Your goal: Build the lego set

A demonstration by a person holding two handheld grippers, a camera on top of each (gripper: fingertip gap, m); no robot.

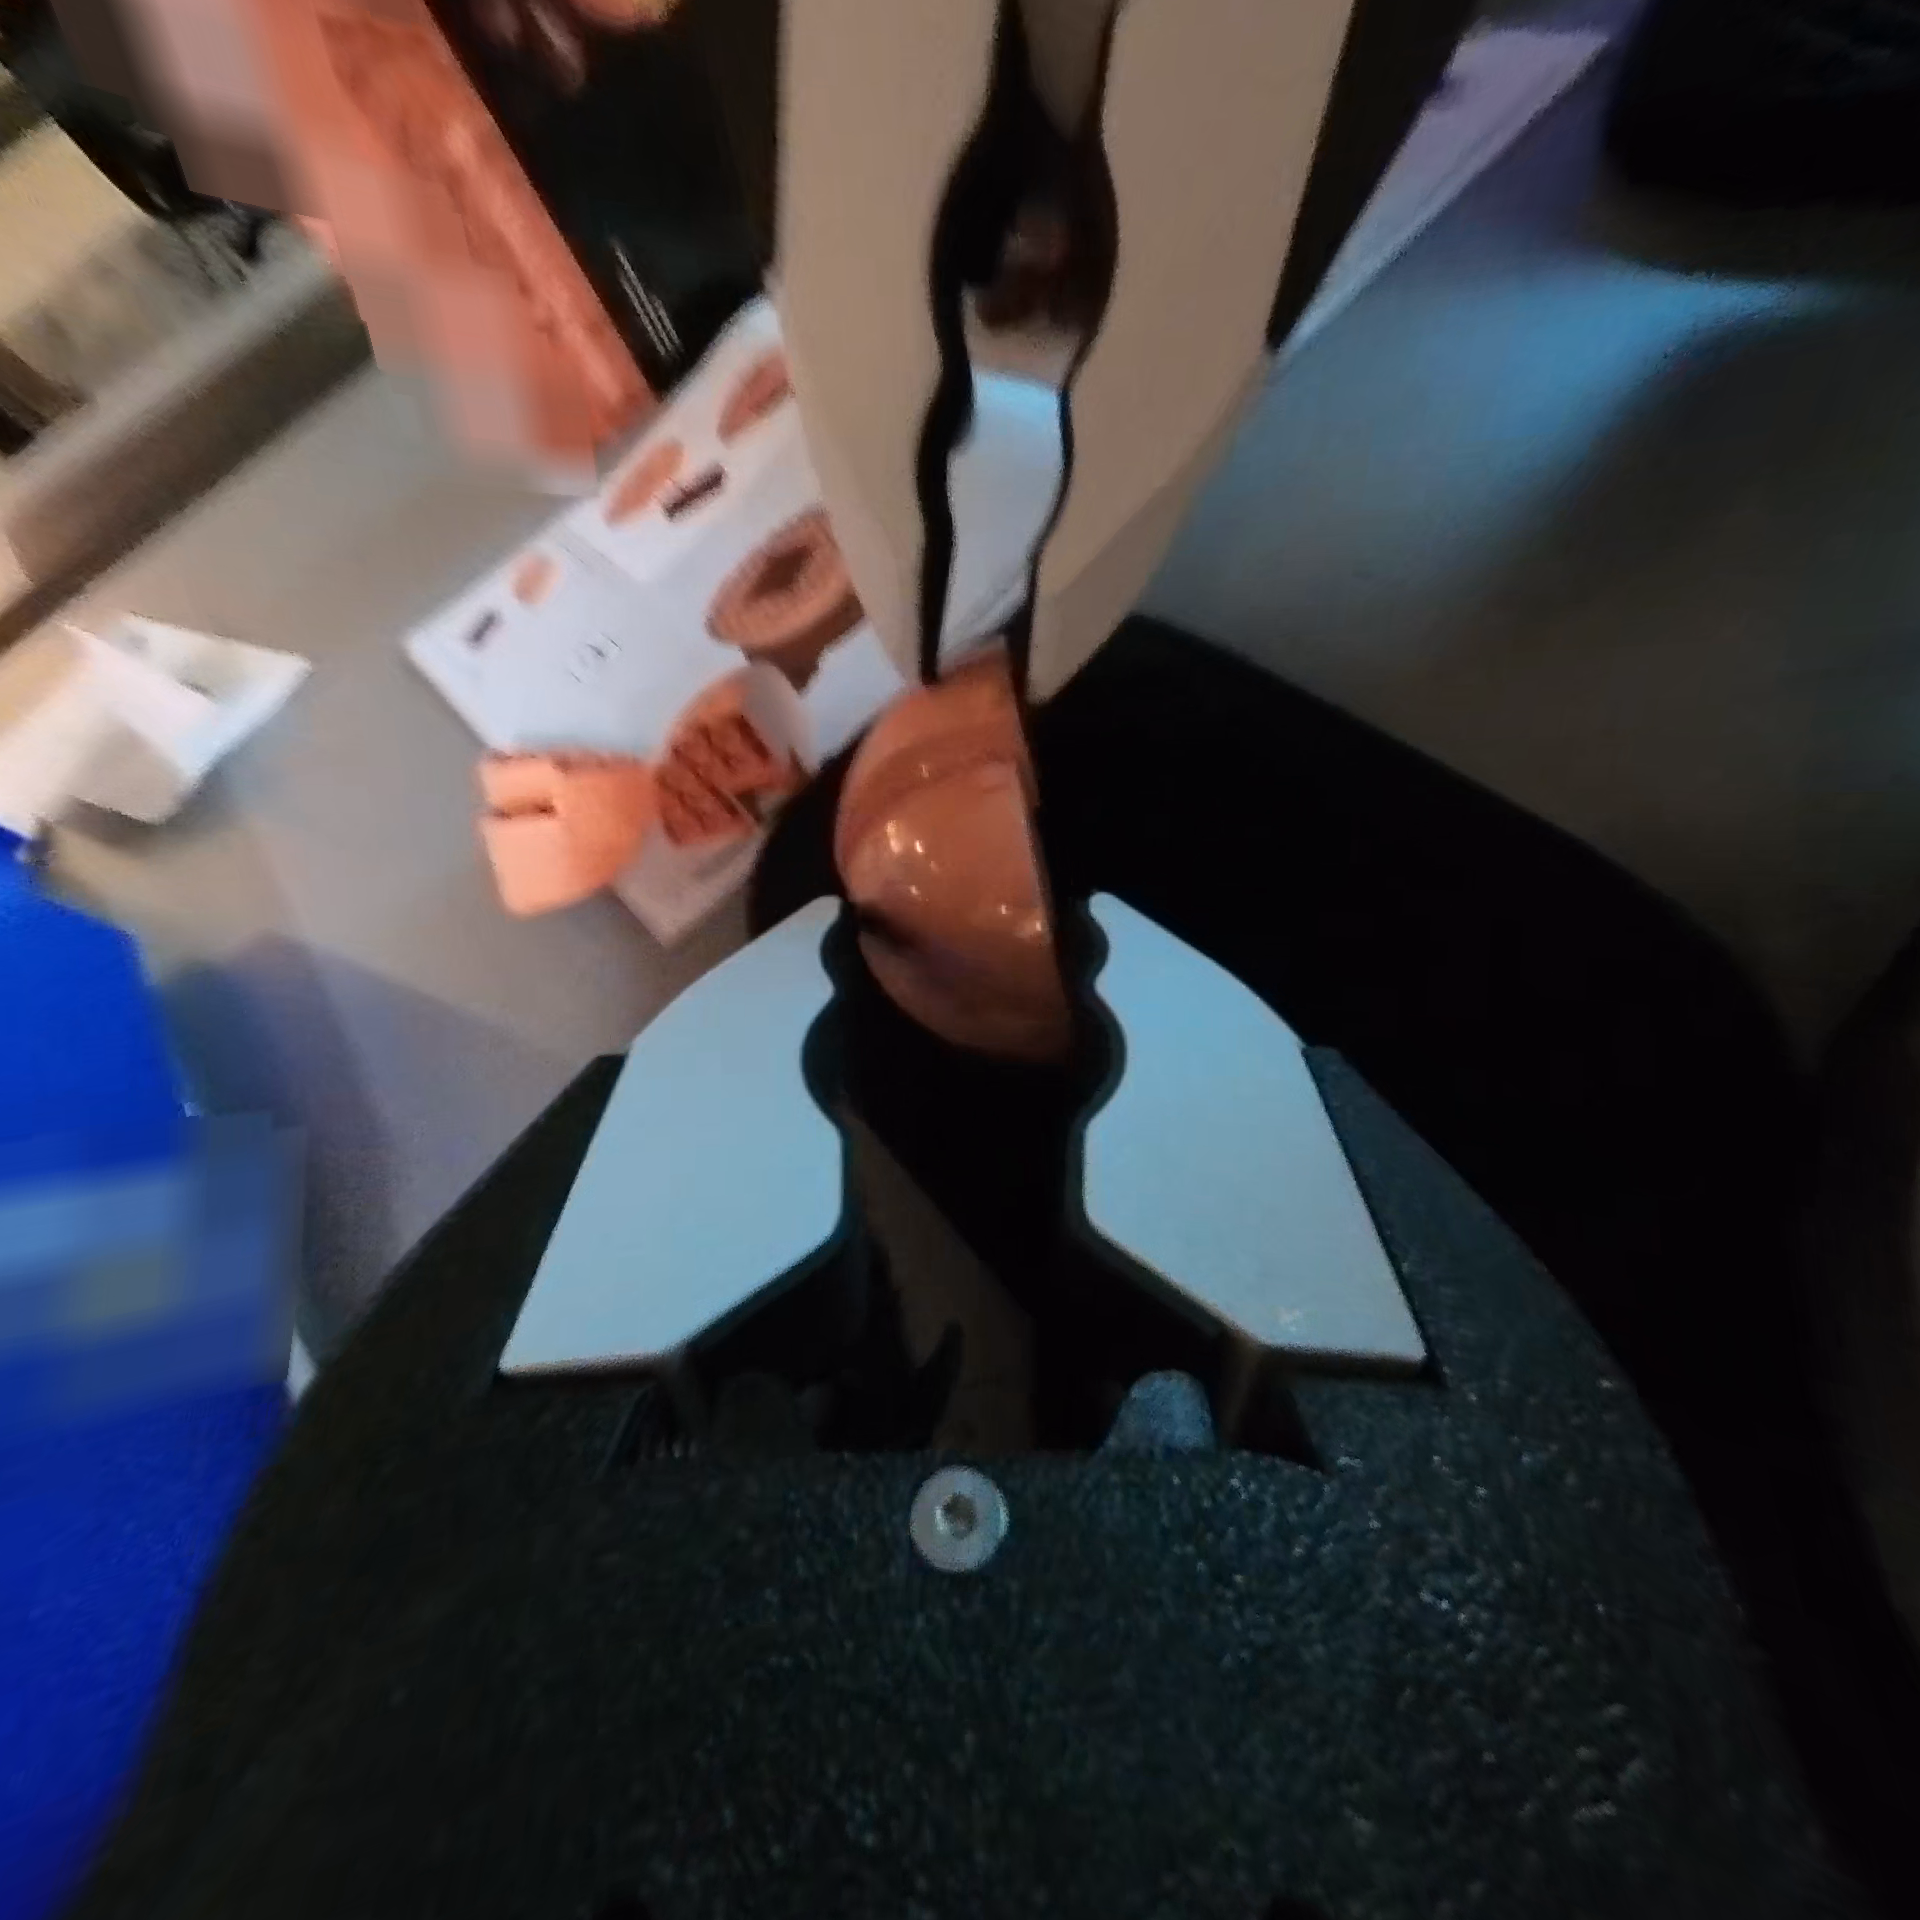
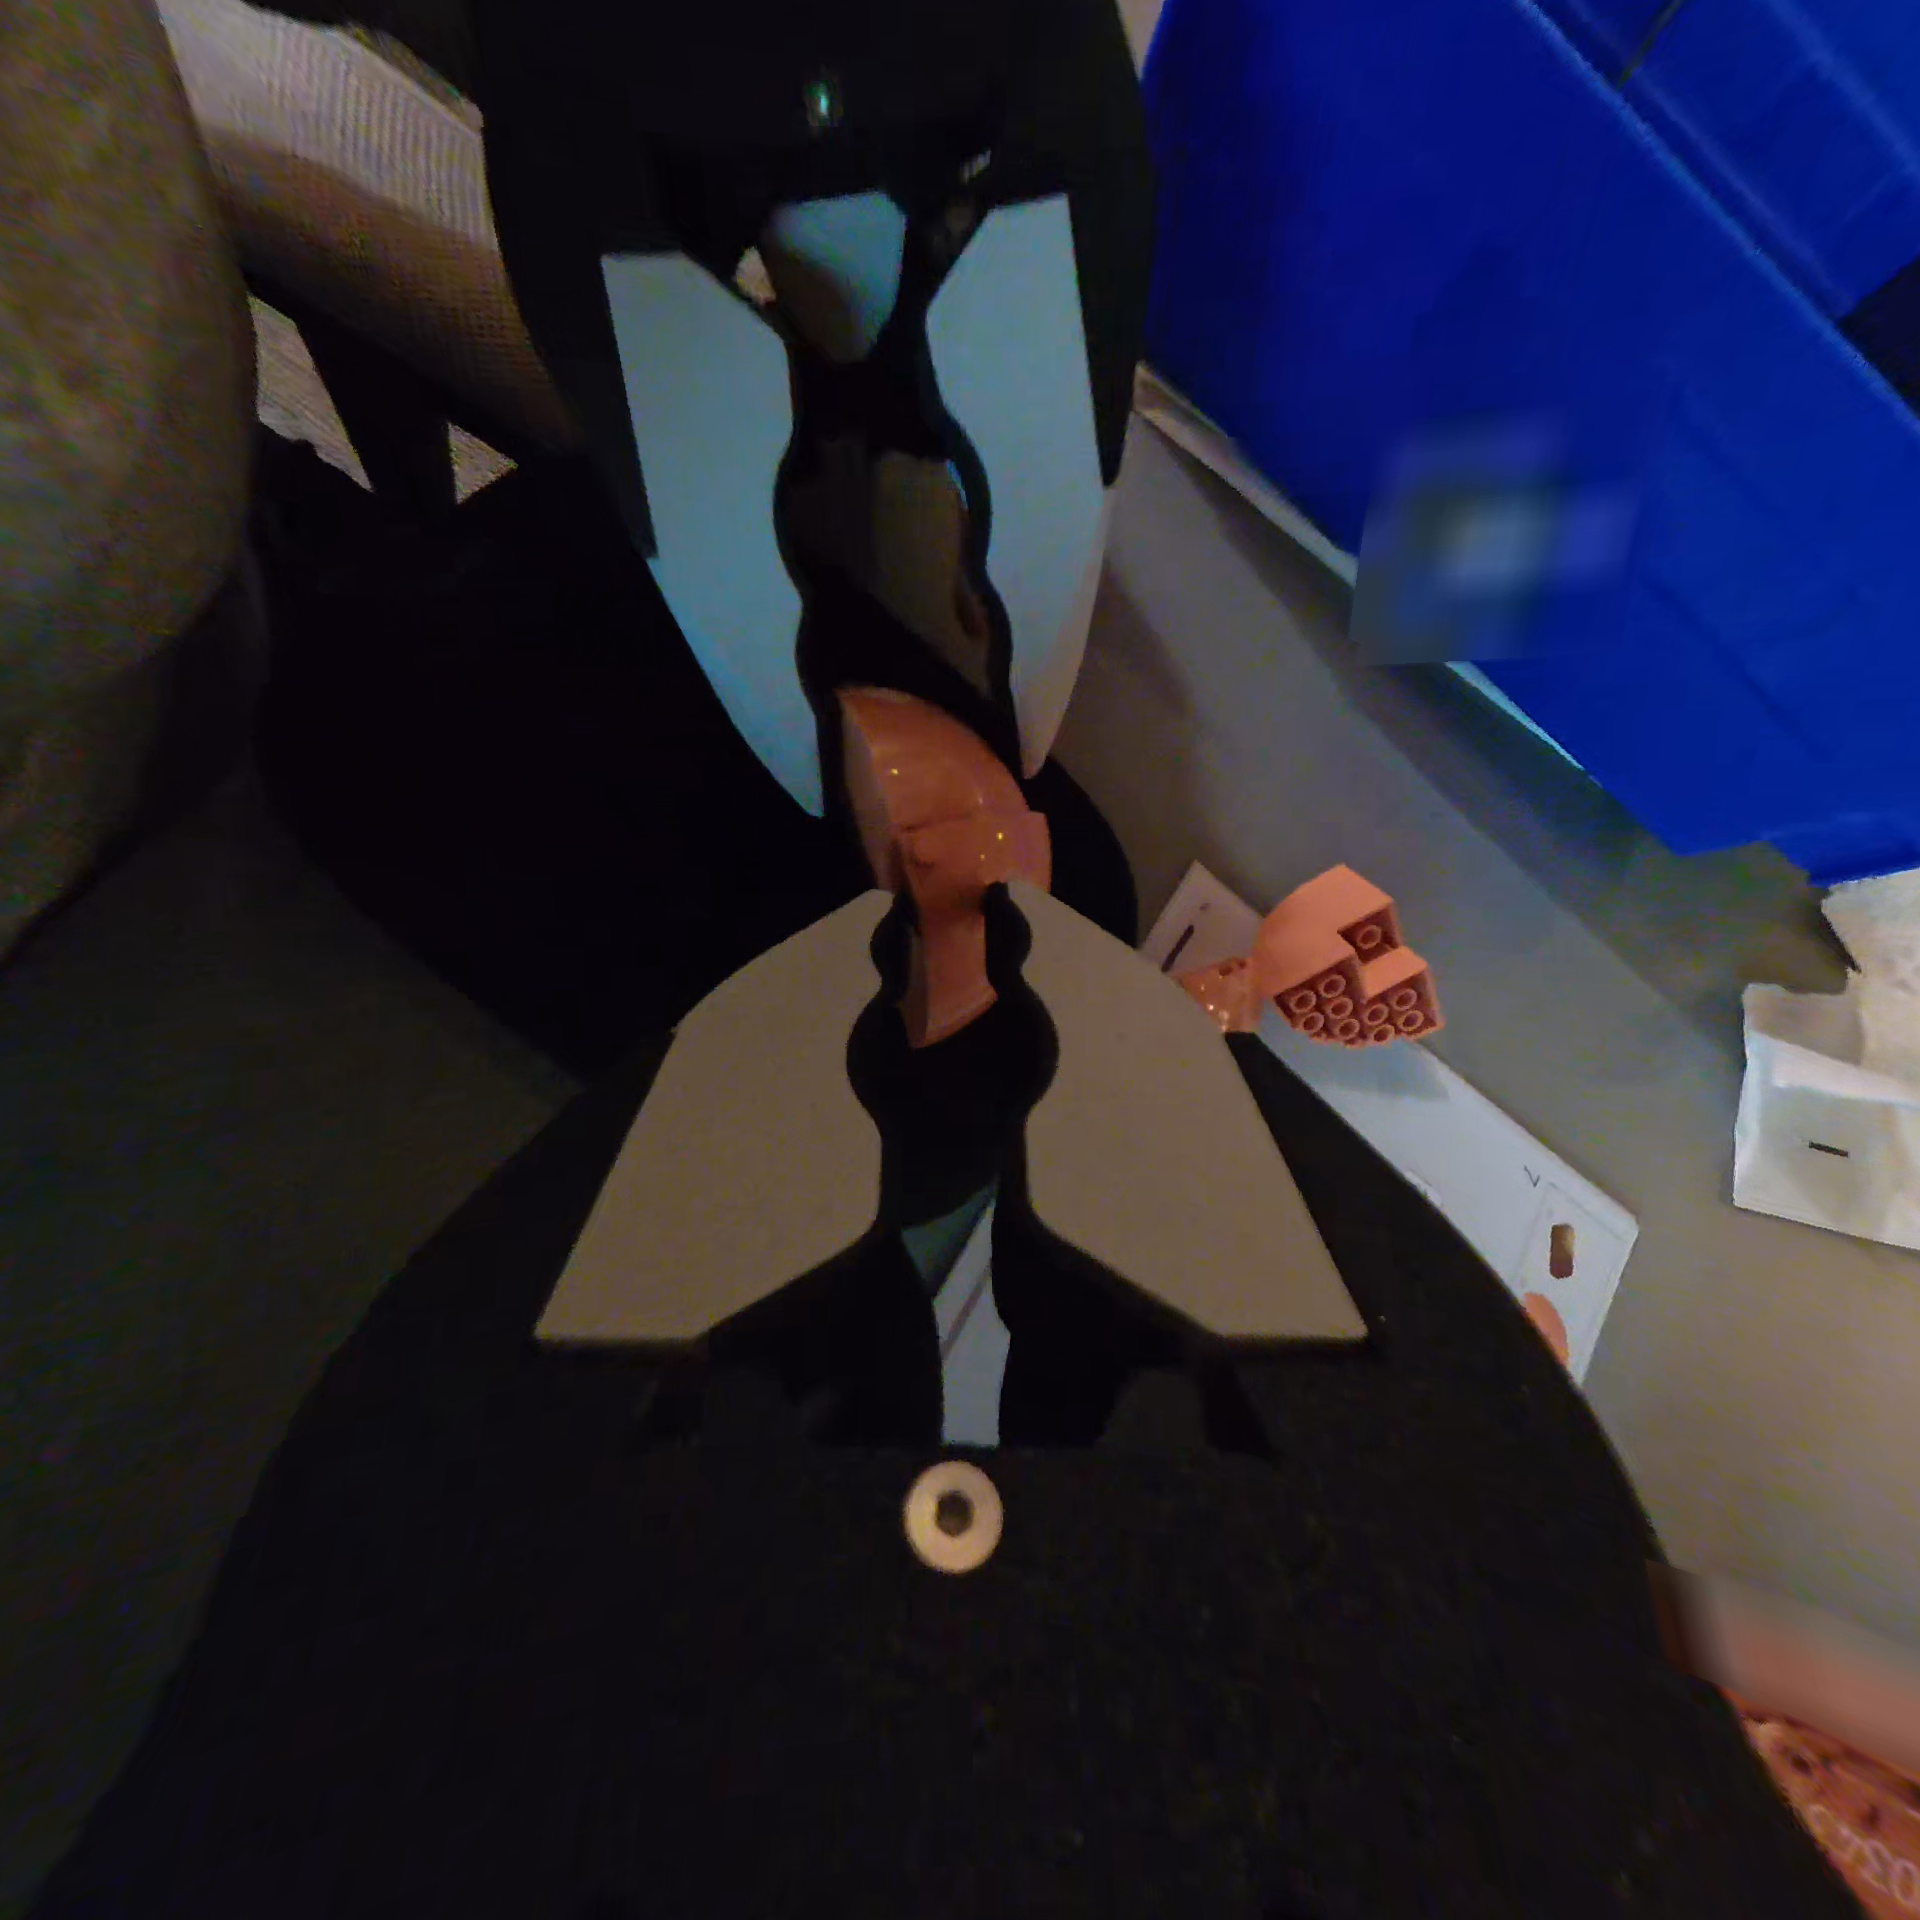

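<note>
In the left wrist view, the left gripper (image 1: 961,961) clasped a glossy tan curved brick assembly (image 1: 940,862), its long axis running straight ahead between the fingers; the right gripper (image 1: 977,665) met it from the far end. An instruction sheet (image 1: 623,613) lay left.

In the right wrist view, the right gripper (image 2: 951,920) pinched the same assembly's near end, with the left gripper (image 2: 925,790) closed on the far end. A loose tan brick cluster (image 2: 1351,966) sat right, near a blue bin (image 2: 1507,260).

Lighting: running dim, bluish. Motion blur smearing left wrist view; glare spotting the glossy brick piece (image 1: 935,862); wide-angle edges bending, darkening.
</note>
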